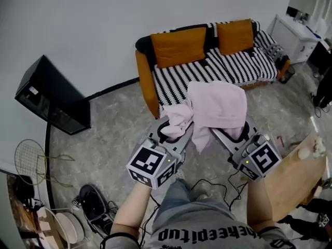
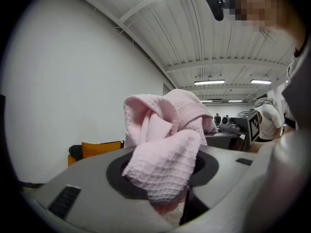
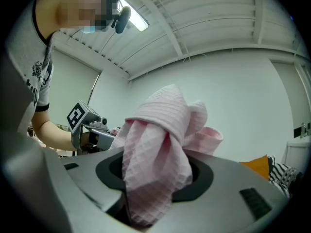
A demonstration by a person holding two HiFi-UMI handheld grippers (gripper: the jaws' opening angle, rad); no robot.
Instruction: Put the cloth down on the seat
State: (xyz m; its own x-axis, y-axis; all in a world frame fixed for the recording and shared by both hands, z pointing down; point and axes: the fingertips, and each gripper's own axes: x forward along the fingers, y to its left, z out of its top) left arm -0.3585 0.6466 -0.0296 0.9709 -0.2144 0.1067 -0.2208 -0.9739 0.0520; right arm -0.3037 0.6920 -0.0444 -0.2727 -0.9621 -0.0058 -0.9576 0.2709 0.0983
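A pink waffle-weave cloth (image 1: 217, 107) hangs bunched in the air between my two grippers, in front of the sofa. My left gripper (image 1: 180, 127) is shut on its left part, and the fabric spills over the jaws in the left gripper view, cloth (image 2: 165, 149). My right gripper (image 1: 226, 131) is shut on the right part, the cloth (image 3: 160, 144) draping over its jaws. The sofa seat (image 1: 228, 69), under a black-and-white striped cover, lies beyond the cloth, with two orange cushions (image 1: 179, 45) against the back. The fingertips are hidden by fabric.
A black cabinet (image 1: 52, 95) stands at the left wall. Rackets (image 1: 31, 160) and shoes (image 1: 96, 206) lie on the floor at lower left. Cables (image 1: 218, 183) run by the person's feet. A wooden board (image 1: 295, 175) is at right, a white cabinet (image 1: 295, 35) at far right.
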